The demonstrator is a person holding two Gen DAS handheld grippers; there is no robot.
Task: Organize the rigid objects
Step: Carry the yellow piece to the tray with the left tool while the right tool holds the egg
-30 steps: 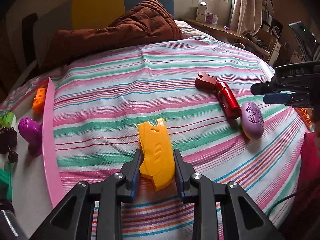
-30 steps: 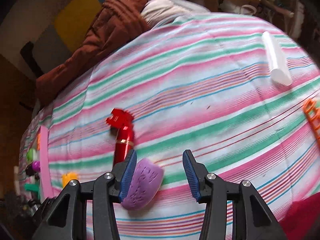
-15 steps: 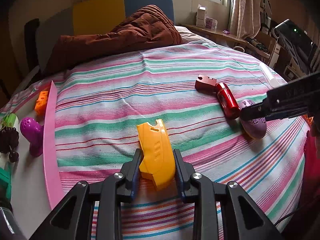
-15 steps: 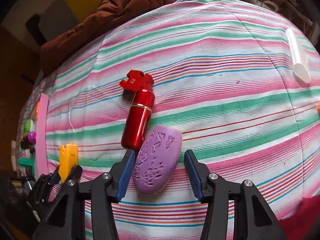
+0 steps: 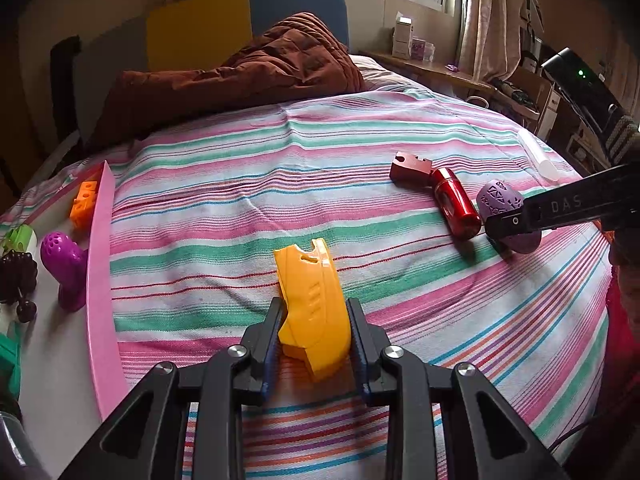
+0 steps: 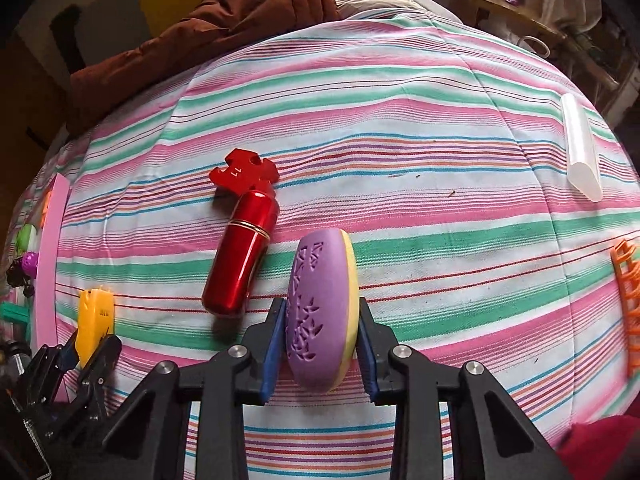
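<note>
- Black-framed right gripper (image 6: 322,334) has just been closing its jaws; both blue pads now press the purple oval piece (image 6: 320,312), tipped on edge with its yellow underside showing.
- Red cylinder (image 6: 240,256) lies just left of that piece on the striped bedspread (image 6: 400,120).
- Left gripper (image 5: 314,334) clamps the near end of the orange plastic piece (image 5: 310,304), close to the pink tray rim (image 5: 100,280) at the bed's left edge.

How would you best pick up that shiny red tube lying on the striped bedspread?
Grip the red tube across its smooth round barrel, coming down from above with a finger either side. It lies flat, the barrel sides are bare, and the notched cross-shaped head looks awkward to clamp.
</note>
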